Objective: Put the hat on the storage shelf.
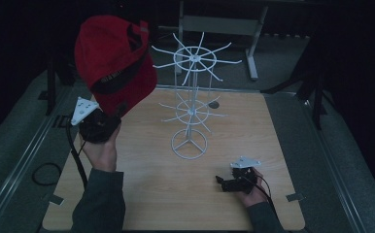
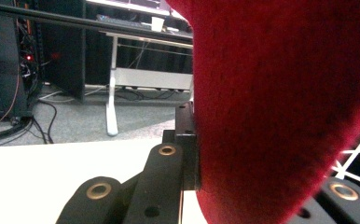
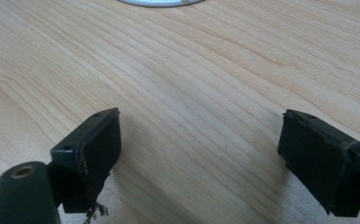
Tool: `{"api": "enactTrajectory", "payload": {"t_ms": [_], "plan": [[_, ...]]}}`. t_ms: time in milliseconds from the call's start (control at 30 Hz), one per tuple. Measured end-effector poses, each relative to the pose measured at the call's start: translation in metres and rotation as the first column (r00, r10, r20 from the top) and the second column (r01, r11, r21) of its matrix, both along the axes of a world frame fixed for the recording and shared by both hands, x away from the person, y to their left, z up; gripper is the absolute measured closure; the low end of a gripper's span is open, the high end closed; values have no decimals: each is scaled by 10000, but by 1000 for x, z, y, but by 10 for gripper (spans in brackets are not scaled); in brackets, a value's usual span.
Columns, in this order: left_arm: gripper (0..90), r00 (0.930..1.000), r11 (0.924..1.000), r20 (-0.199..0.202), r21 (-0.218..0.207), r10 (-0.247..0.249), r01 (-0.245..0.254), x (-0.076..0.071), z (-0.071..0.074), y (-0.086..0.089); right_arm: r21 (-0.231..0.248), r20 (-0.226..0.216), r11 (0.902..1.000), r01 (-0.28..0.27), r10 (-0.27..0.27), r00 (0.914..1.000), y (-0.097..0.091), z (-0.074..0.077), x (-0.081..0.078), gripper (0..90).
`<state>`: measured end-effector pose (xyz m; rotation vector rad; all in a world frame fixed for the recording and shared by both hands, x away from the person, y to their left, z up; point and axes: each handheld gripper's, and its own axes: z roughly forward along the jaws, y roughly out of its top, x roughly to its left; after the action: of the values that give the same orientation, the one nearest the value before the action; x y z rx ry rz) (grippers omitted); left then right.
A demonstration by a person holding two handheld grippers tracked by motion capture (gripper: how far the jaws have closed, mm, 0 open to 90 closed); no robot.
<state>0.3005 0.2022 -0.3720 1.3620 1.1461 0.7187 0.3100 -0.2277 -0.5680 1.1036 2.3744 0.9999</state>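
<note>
High view: the left gripper (image 1: 109,118) sits left of centre in the frame, raised off the table (image 1: 142,204), with its jaws pinching the lower edge of a red cap (image 1: 115,60). The cap hangs in the upper left of the frame, above the gripper, its dark inner band and back opening turned toward the camera. Its right edge lies just beside the upper ring of arms of a white wire rack (image 1: 191,104); contact between cap and rack cannot be told from this angle. The rack stands upright at the centre of the wooden table on a round wire base, with two tiers of radiating arms.

Left gripper view: the red cap (image 2: 280,107) covers the right half of the frame, with the black jaw pressed flat against its fabric at centre. A white arm of the rack (image 2: 355,151) shows at the right edge.

The right gripper (image 1: 223,183) rests low on the table at the lower right of the high view, well apart from the rack base. Right gripper view: the right gripper (image 3: 199,158) has its jaws spread wide, with bare wood grain between them and nothing held. The rim of the rack base (image 3: 162,3) shows at the top edge.
</note>
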Motion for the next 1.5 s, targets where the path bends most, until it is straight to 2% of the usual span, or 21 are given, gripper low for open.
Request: {"api": "enactTrajectory", "payload": {"t_ms": [167, 633, 967, 1200, 1500], "plan": [[856, 9999, 9999, 12, -77, -135, 135, 2, 1, -1, -1, 3, 10000, -2, 2, 10000, 0, 0, 0, 131], [855, 9994, 9994, -7, 103, -343, 343, 4, 1, -6, -9, 0, 10000, 8, -8, 10000, 0, 0, 0, 131], [855, 9986, 9975, -102, 475, -509, 514, 5, -2, -10, -13, 2, 10000, 8, -8, 10000, 0, 0, 0, 132], [855, 9981, 9965, -282, 625, -541, 558, 6, -11, -14, -10, -4, 10000, 16, -16, 10000, 0, 0, 0, 131], [854, 9971, 9964, -525, 615, -544, 576, 6, -25, -17, -12, -4, 10000, 19, -19, 10000, 0, 0, 0, 131]]}}
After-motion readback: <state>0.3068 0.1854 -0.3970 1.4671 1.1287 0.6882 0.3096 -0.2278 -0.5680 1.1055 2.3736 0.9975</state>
